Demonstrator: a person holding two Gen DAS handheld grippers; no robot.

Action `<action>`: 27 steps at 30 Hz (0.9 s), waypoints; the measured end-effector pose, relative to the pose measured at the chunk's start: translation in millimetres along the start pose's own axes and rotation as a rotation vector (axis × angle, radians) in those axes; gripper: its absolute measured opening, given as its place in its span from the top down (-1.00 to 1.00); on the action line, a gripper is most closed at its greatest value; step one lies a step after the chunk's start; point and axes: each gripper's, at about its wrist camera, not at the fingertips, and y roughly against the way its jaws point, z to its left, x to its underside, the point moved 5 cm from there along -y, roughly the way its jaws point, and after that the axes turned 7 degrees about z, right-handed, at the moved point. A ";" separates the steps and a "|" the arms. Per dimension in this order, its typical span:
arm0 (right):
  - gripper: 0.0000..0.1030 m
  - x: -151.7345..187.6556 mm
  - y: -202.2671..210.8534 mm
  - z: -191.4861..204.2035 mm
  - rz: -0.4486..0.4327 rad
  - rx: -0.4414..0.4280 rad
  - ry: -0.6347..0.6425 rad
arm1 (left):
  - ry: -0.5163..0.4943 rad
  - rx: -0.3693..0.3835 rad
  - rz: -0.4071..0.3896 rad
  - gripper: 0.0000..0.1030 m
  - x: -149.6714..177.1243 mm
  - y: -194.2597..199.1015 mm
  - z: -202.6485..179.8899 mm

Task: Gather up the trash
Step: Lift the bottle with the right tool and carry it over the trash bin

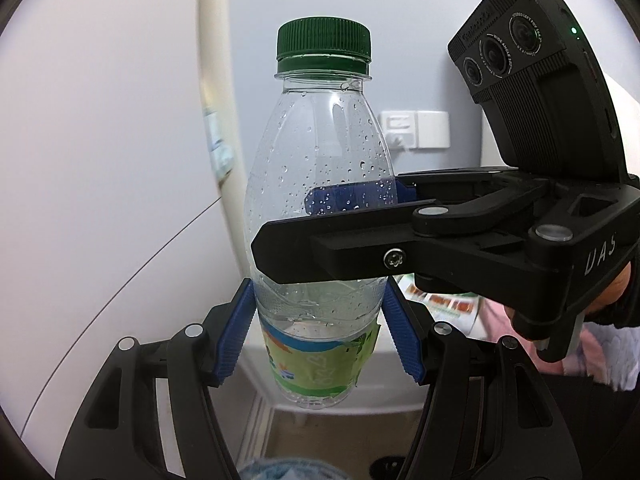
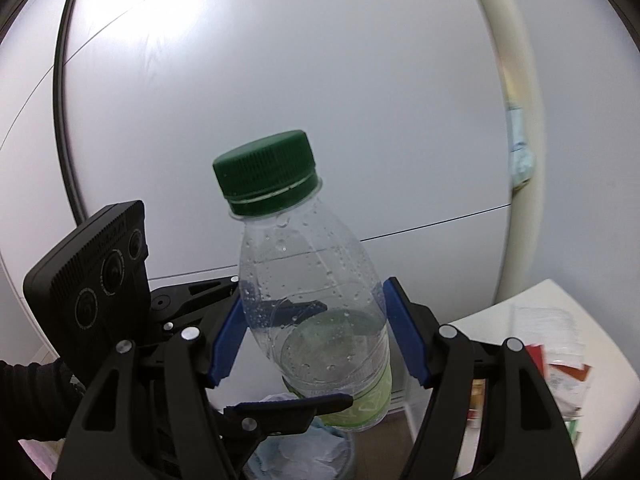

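Pale wall point(image 1: 100, 120), wall socket point(image 1: 414, 128), cream pipe point(image 2: 516, 120), white table point(image 2: 560, 300)

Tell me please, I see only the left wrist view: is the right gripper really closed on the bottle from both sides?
Observer: Yes. The right wrist view shows both blue pads of the right gripper pressing the bottle.
Operator: What lies under the bottle?
Observer: Crumpled pale material; whether it sits in a bin, I cannot tell.
Operator: And further right?
Observer: A white table with papers on it.
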 end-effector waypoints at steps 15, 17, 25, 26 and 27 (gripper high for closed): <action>-0.24 56.2 -118.3 23.1 0.231 -0.121 -0.010 | 0.165 -0.005 0.156 -0.19 131.8 13.1 31.2; -0.23 70.1 -138.5 20.8 0.268 -0.134 -0.022 | 0.193 0.005 0.186 -0.19 152.7 8.3 34.0; -0.24 115.4 -210.6 3.5 0.396 -0.159 -0.061 | 0.292 0.050 0.302 -0.19 211.0 -49.2 60.7; -0.24 122.8 -219.5 2.8 0.415 -0.161 -0.065 | 0.303 0.058 0.317 -0.19 219.1 -55.6 62.5; -0.24 129.4 -229.4 -1.4 0.434 -0.163 -0.074 | 0.312 0.066 0.331 -0.19 226.2 -61.8 64.4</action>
